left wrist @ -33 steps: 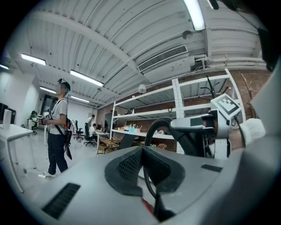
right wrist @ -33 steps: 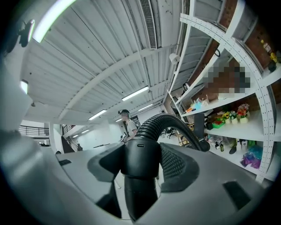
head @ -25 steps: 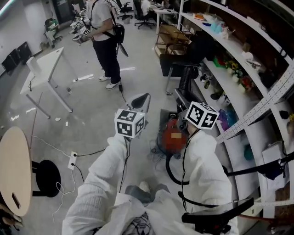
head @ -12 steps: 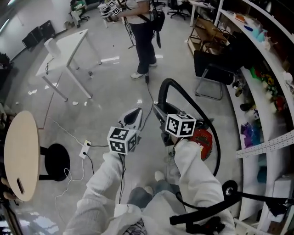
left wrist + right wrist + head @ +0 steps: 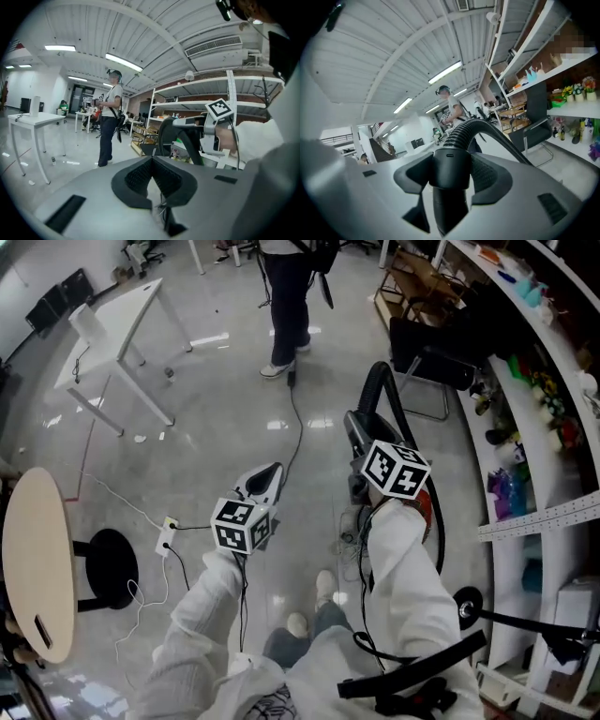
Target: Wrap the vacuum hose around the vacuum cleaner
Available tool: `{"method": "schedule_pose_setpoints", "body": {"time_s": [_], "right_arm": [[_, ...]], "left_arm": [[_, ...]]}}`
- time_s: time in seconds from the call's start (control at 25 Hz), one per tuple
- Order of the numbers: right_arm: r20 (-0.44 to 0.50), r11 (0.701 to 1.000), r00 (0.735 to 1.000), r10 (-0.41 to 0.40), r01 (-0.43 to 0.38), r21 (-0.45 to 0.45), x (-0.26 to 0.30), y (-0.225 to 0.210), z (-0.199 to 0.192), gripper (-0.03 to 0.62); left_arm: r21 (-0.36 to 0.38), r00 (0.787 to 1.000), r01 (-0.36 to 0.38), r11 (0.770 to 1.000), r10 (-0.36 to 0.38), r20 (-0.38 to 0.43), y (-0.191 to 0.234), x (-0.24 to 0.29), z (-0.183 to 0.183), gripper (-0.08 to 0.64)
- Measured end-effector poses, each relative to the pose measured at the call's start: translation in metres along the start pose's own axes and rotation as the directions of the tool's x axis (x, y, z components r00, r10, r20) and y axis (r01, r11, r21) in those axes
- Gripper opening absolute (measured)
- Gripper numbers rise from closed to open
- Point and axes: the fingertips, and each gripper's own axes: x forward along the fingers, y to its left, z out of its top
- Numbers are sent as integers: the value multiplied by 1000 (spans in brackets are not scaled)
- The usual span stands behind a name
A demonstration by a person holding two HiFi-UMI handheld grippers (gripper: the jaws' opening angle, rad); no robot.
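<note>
My right gripper [image 5: 359, 432] is shut on the black cuff [image 5: 450, 168] at the end of the ribbed vacuum hose [image 5: 380, 390]. The hose arcs up from the jaws, loops over and runs down the right side past my sleeve. The red vacuum cleaner [image 5: 427, 505] stands on the floor, mostly hidden behind my right arm. My left gripper [image 5: 265, 481] hangs to the left over bare floor, apart from hose and cleaner. Its jaws meet with nothing between them [image 5: 152, 171]. The left gripper view also shows the right gripper [image 5: 215, 126] holding the hose [image 5: 164, 136].
A person [image 5: 286, 296] stands ahead beside a cable [image 5: 295, 423] on the floor. Far left is a white table [image 5: 112, 324]. A round wooden table [image 5: 37, 559], black stool base [image 5: 108, 568] and power strip [image 5: 167, 531] lie left. A black chair [image 5: 431, 362] and shelves [image 5: 548, 381] line the right.
The right gripper has lifted the hose end away from the cleaner, and the hose now stands in a tall narrow loop. The view has swung towards the standing person. The left gripper stays shut.
</note>
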Motion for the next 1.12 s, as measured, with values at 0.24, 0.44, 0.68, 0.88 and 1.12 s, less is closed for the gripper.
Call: {"method": "schedule_pose_setpoints", "body": {"time_s": [0.24,0.44,0.68,0.88,1.12], "right_arm": [[152,997,985,-76,71,41,-8,-83,128,240],[272,991,954,-130,119,56,-33,-141,216,240],[224,990,965,-138,140,9,-2,-163,235,240],[130,994,986,-104,98,46,56,-158,187,241],[-7,987,1000,30,-29,156,90,-117,84,241]], "left_arm": [[77,986,133,988,-140,90,-72,119,107,2],[131,957,236,963,-254,143,-125,186,167,2],[144,930,325,935,-344,129,-141,249,193,2],[160,931,343,926,-358,76,-113,286,191,2],[103,970,239,966,-241,10,-58,266,136,2]]}}
